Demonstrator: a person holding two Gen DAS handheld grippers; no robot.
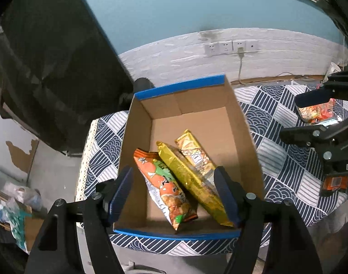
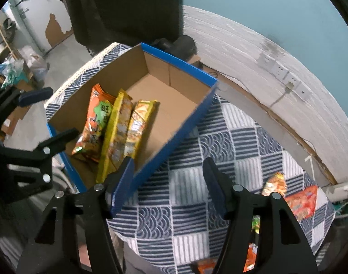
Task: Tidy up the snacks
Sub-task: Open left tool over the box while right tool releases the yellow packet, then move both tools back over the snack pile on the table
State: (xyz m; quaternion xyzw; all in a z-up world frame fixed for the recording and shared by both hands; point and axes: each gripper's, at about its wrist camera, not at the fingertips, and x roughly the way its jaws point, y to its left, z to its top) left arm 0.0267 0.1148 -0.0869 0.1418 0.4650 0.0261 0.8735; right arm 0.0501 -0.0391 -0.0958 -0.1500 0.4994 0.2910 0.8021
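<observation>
An open cardboard box with blue rim (image 1: 180, 86) (image 2: 187, 123) stands on the patterned tablecloth. In it lie an orange snack bag (image 1: 164, 187) (image 2: 94, 123), a yellow bag (image 1: 192, 182) (image 2: 115, 134) and a gold bag (image 1: 196, 155) (image 2: 139, 127). My left gripper (image 1: 174, 194) is open and empty, hovering over the box's near end. My right gripper (image 2: 169, 182) is open and empty, above the cloth beside the box's right wall. It also shows in the left wrist view (image 1: 315, 111). Loose snack bags (image 2: 301, 203) lie at the table's right.
The blue and white tablecloth (image 2: 219, 150) covers the table. A black chair back (image 1: 50, 68) stands behind the box at the left. A wall with sockets (image 1: 231, 46) and a cable runs behind. Bags and clutter (image 1: 16, 205) lie on the floor at left.
</observation>
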